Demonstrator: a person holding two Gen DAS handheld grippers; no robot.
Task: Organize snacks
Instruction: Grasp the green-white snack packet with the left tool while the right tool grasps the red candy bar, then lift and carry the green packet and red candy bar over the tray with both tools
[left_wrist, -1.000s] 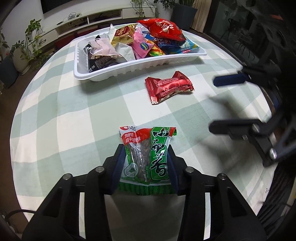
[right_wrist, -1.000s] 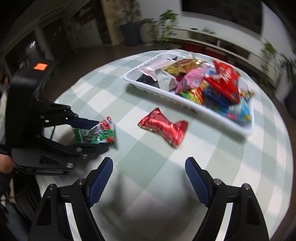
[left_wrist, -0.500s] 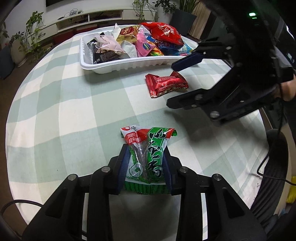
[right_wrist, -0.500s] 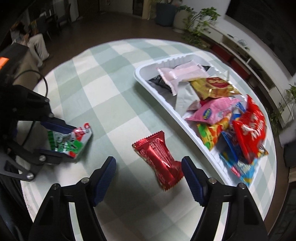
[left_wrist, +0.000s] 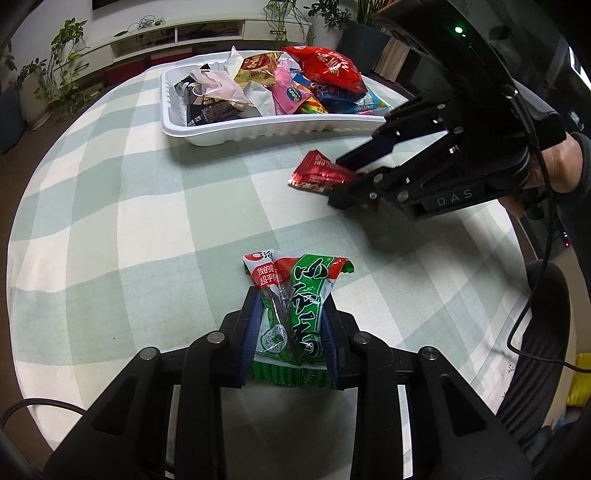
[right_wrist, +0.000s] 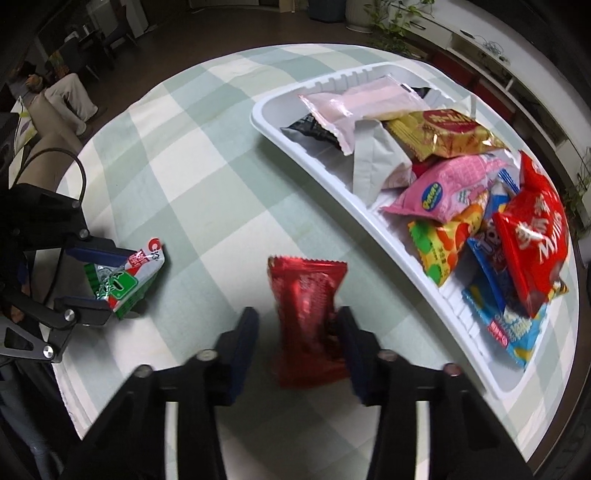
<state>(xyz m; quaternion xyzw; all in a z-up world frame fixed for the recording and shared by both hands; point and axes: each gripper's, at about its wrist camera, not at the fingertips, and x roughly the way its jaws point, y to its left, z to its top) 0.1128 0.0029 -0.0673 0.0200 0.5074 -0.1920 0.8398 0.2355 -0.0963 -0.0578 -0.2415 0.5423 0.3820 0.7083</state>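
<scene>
The left claw (left_wrist: 291, 332) points steeply down at the worktop (left_wrist: 147, 221), which wears a pale green and cream check cloth, and its blue pads press both long edges of a green snack packet (left_wrist: 295, 314) with a red and white top corner; the jaws are closing the last little way on it, and the packet bulges upward between them, its far end sticking out beyond the fingertips. In the right wrist view the same packet (right_wrist: 122, 284) shows pinched in that claw off to the left. The right claw (right_wrist: 299, 325) also points down, and a red foil packet (right_wrist: 308, 306) lies lengthwise between its two blue fingers (right_wrist: 245, 339). Its jaws are closing: the right-hand finger touches the packet's edge, while a narrow strip of cloth shows between the packet and the left-hand finger. Seen from the left wrist, the red foil packet (left_wrist: 321, 173) pokes out ahead of the right claw (left_wrist: 343, 181), whose black frame is carried by a person's hand (left_wrist: 561, 166). Beyond and to the right of the right claw sits a white tray (right_wrist: 317, 162) heaped with snack bags in pink, gold, red, blue and orange. The red foil packet lies just short of the tray's near wall, apart from it.
</scene>
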